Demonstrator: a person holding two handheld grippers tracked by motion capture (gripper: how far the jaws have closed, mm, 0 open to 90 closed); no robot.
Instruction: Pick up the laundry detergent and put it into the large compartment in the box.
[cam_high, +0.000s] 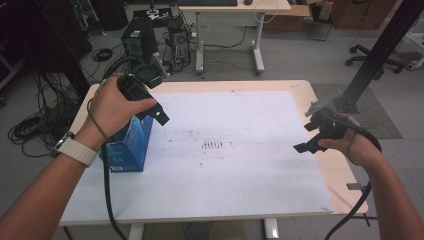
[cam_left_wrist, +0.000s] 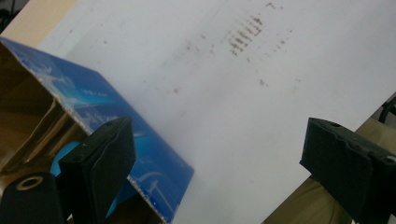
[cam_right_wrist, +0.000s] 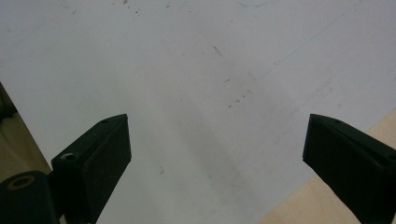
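A blue box (cam_high: 129, 145) stands on the white mat (cam_high: 235, 165) at about 9 o'clock on the table (cam_high: 300, 87). Its top is open. In the left gripper view the box (cam_left_wrist: 116, 121) shows brown inside walls, and something round and light blue (cam_left_wrist: 65, 156) sits inside; I cannot tell what it is.

The left gripper (cam_high: 150, 107) is held in the person's left hand (cam_high: 112, 102), just above the box's top. Its jaws are wide apart and hold nothing. In the left gripper view the left gripper (cam_left_wrist: 210, 154) has one jaw in front of the box's open top and the other jaw far over at 3 o'clock, above the mat's edge.

The right gripper (cam_high: 312, 135) is in the right hand (cam_high: 350, 145) at 3 o'clock on the table, well apart from the box. In the right gripper view the right gripper (cam_right_wrist: 215, 149) has its jaws wide too, with nothing between them, just the white mat (cam_right_wrist: 196, 70) with small dark marks.

A patch of dark marks (cam_high: 212, 145) sits in the middle of the mat.
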